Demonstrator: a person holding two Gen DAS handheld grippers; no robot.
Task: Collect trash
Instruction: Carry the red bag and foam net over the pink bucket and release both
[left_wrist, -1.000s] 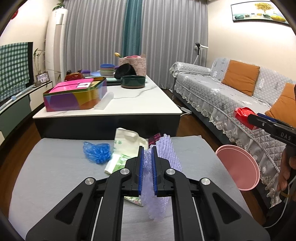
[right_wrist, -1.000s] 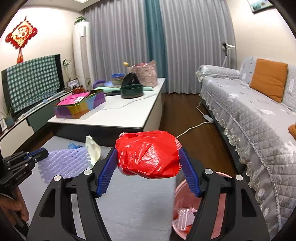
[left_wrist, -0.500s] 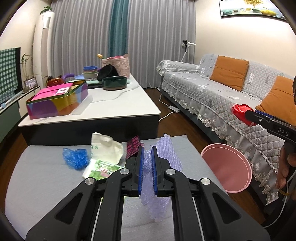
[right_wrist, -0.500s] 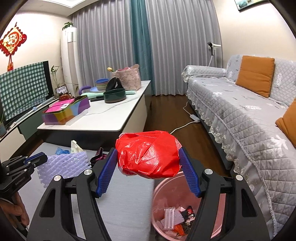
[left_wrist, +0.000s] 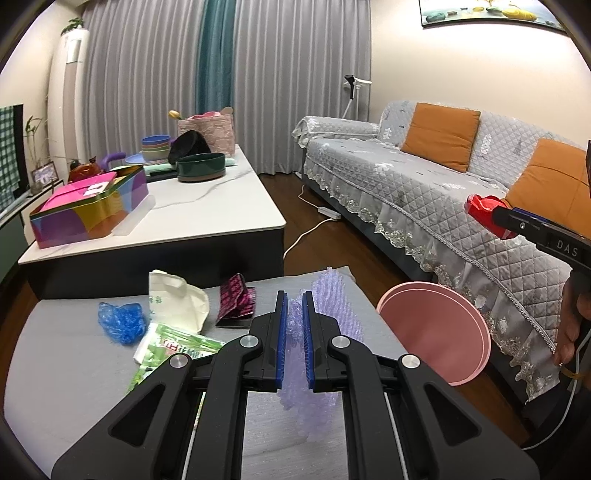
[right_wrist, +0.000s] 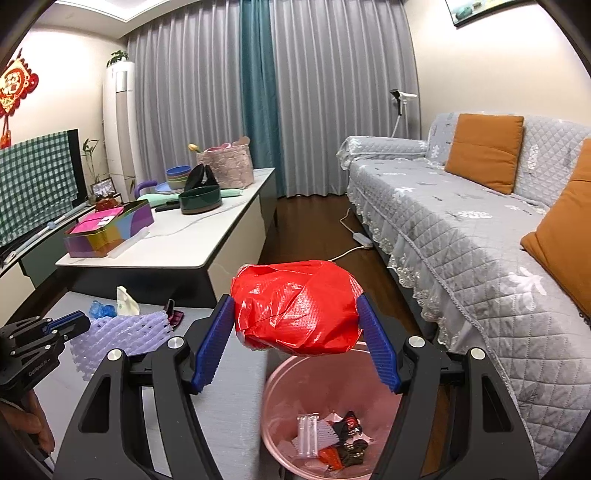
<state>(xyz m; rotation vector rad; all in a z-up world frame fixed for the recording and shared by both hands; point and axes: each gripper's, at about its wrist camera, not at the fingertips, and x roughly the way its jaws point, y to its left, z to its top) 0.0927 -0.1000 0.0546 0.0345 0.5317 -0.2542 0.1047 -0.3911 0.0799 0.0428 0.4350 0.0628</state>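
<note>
Crumpled red bag (right_wrist: 295, 304) (above pink bin (right_wrist: 280, 417))

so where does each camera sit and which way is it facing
Left wrist: on the left gripper, looking along fingers shut on purple foam netting over the grey mat; a hand shows at right.
Right wrist: on the right gripper, shut on a crumpled red plastic bag above the pink round bin; a hand shows lower left.
Shared: netting, bag, bin, white coffee table, grey sofa.

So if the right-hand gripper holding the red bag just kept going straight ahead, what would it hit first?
Probably bare wooden floor. The right gripper points forward and slightly down over the pink bin, along the gap between coffee table and sofa. Depth is uncertain.
</note>
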